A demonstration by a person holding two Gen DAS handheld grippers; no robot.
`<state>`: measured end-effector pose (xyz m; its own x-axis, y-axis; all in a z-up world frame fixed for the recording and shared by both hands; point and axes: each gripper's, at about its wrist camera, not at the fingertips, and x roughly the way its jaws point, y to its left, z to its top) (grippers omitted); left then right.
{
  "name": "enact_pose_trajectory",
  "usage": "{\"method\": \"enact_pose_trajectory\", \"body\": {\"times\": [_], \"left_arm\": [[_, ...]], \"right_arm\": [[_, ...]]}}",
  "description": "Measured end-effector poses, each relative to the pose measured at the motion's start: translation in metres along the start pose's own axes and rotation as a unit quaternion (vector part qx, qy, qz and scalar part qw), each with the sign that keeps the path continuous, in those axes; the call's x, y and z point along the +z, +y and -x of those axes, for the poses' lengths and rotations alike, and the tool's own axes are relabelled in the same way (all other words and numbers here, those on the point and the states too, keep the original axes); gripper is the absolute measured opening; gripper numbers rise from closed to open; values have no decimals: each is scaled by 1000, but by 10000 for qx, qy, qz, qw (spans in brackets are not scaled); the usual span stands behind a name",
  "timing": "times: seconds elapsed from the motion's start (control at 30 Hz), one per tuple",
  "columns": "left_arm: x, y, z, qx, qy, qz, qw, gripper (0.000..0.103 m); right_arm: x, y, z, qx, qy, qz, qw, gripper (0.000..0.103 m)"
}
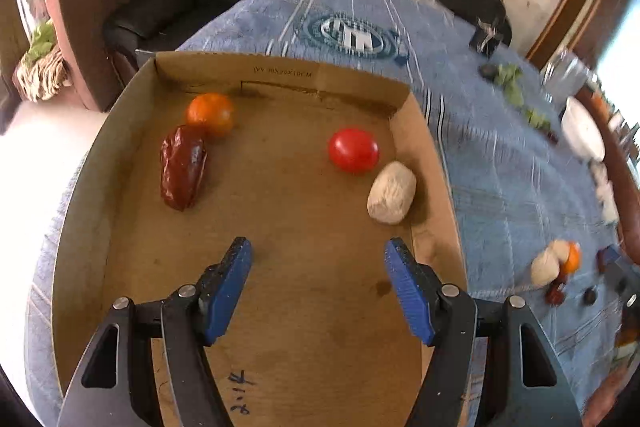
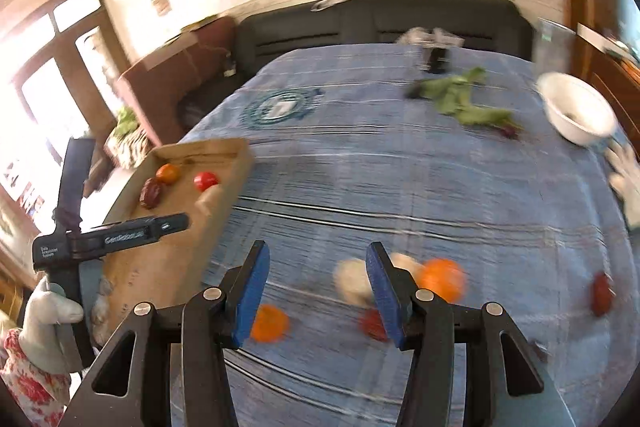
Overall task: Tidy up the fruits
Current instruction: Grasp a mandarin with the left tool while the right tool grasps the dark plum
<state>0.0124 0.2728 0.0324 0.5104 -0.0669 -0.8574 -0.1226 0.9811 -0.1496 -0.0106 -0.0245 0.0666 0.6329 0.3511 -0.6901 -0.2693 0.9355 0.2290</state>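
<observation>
A shallow cardboard tray (image 1: 280, 307) lies on the blue cloth; it also shows in the right wrist view (image 2: 132, 259). In it lie an orange fruit (image 1: 211, 113), a dark red fruit (image 1: 183, 167), a red tomato (image 1: 353, 150) and a pale white lump (image 1: 392, 192). My left gripper (image 1: 318, 251) is open and empty above the tray's near half. My right gripper (image 2: 316, 255) is open and empty over loose fruits on the cloth: an orange one (image 2: 270, 323), a bigger orange one (image 2: 444, 279), a pale one (image 2: 352, 281), a red one (image 2: 372, 325) and a dark red one (image 2: 601, 294).
A white bowl (image 2: 576, 115) and green leaves (image 2: 460, 99) lie at the far right of the blue cloth (image 2: 400, 187). A dark sofa (image 2: 380, 23) stands behind the table. A white glove (image 2: 628, 183) lies at the right edge.
</observation>
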Motion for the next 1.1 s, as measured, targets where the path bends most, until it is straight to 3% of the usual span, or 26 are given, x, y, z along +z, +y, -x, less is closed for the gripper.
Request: {"method": "enact_pose_trajectory", "body": {"times": [0.2,0.33,0.43,0.63,0.83,1.1], "left_arm": [[-11,8,6,123,56,-61,9999,69],[-9,28,14,-310,-45,380,9988,69],[-6,32,33,-465,-337,620,9964,69],[-17,-26,86,-834,-923,-114,9922,69],[-31,-96,71,-1315,-603,-685,9871,69],[-48,-144,32,-1138,-251,-1071,9874,68]], "right_arm": [[-18,-59,32,-185,-69,-502,9985,56],[-33,-95,51,-398,-126,-739,9964,57],[-42,-120,61,-558,-171,-940,9939,57],[-53,-150,69,-721,-169,-1196,9901,57],[-54,-143,51,-479,11,-1168,9920,57],[-59,-136,38,-373,147,-904,9951,57]]}}
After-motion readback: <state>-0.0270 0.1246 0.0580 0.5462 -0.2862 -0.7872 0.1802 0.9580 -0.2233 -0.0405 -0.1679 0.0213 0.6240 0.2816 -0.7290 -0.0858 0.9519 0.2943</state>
